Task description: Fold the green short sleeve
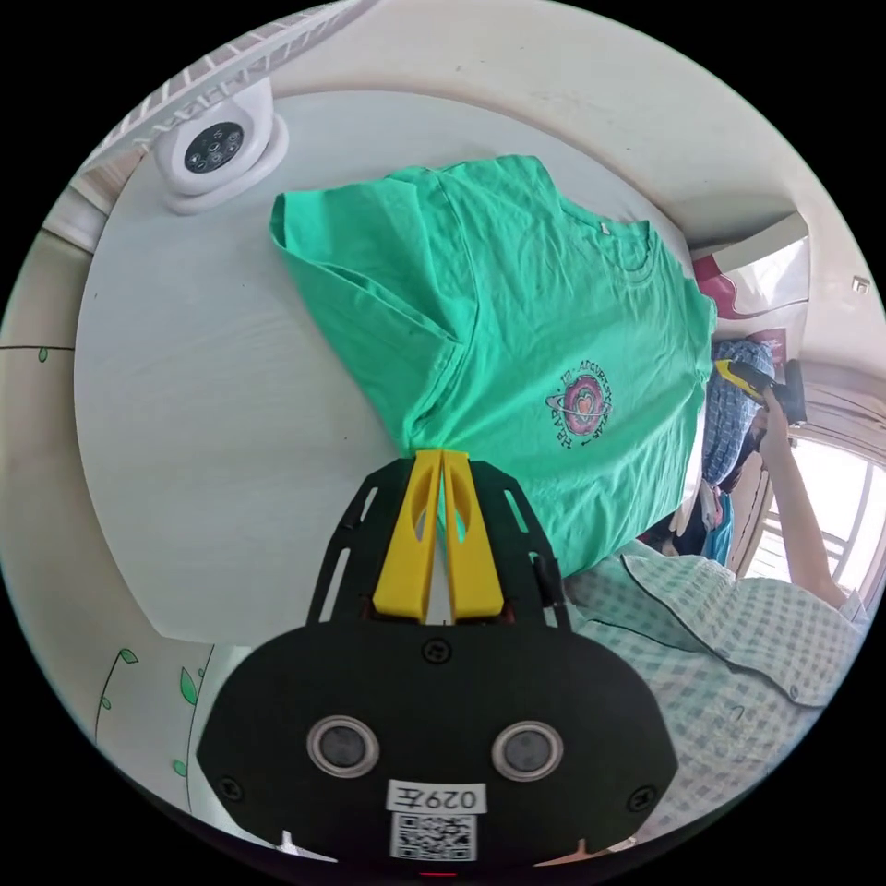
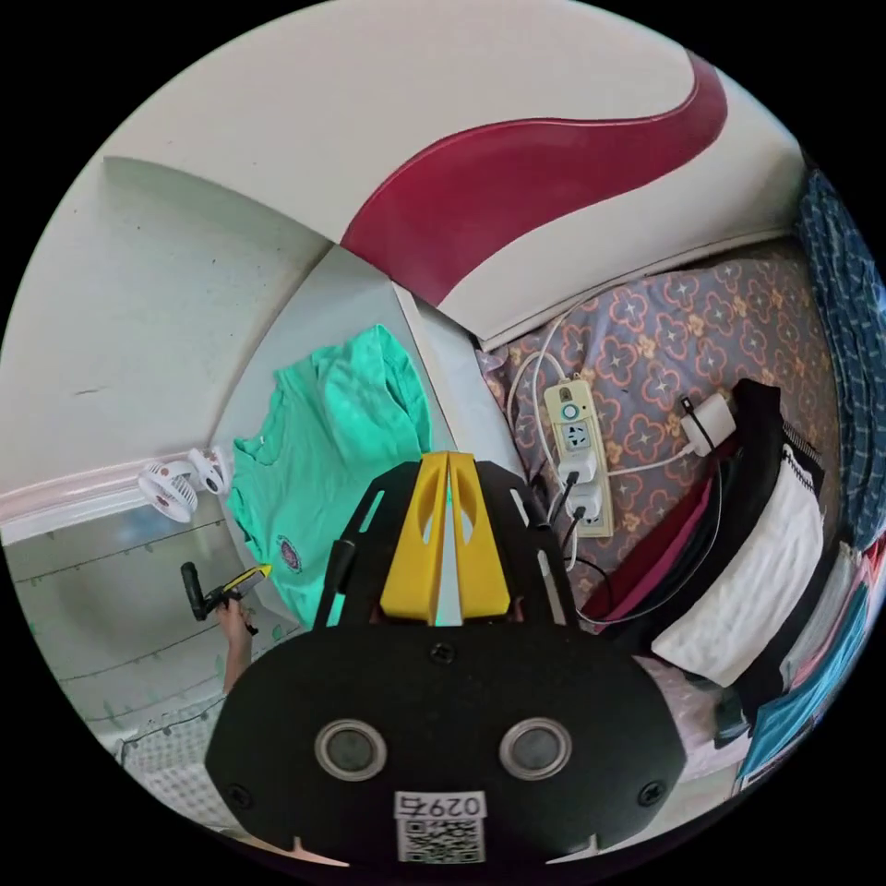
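The green shirt (image 1: 517, 341) lies on the white desk (image 1: 203, 388), its hem pinched in the left claw (image 1: 442, 454), while the right claw (image 2: 448, 458) has its jaws pressed together over the shirt's edge.

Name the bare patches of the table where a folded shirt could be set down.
Bare table lies between the green shirt and the small fan, running down beside the left gripper. The shirt's far side is crowded: it hangs over the edge by the person.

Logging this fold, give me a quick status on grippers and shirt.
Left gripper shut on green shirt hem. Right gripper shut on shirt edge. Shirt part-folded on table. Fan beside, not blocking.
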The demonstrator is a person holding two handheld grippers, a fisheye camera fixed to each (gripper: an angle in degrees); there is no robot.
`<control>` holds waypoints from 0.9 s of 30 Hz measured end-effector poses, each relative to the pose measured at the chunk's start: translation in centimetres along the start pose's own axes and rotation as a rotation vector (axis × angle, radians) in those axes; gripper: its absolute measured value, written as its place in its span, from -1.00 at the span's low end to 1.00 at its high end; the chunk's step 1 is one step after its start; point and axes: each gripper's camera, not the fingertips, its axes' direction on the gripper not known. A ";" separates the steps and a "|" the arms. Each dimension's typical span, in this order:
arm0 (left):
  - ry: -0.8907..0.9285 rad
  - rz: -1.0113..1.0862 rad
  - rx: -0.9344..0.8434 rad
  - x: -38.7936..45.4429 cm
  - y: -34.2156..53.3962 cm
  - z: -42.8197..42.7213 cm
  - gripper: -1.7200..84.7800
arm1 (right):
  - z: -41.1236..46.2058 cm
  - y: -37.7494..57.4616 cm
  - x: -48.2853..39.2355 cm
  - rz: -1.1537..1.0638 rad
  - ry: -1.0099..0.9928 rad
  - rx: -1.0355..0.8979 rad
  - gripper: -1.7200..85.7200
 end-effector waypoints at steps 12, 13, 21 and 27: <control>0.091 0.018 0.058 -3.8 -4.0 -3.1 -0.98 | 5.2 0.2 -4.0 -0.062 0.119 -0.169 -0.97; 0.077 -0.007 0.063 -4.4 -3.5 -3.5 -0.98 | 5.3 0.2 -4.1 -0.056 0.118 -0.173 -0.97; -0.045 -0.358 0.220 -12.0 6.5 -9.6 -0.98 | 7.2 1.0 -6.3 -0.056 0.135 -0.183 -0.97; 0.078 -0.213 0.317 -7.5 6.8 -12.1 -0.98 | 7.6 2.7 -10.6 -0.088 0.201 -0.076 -0.97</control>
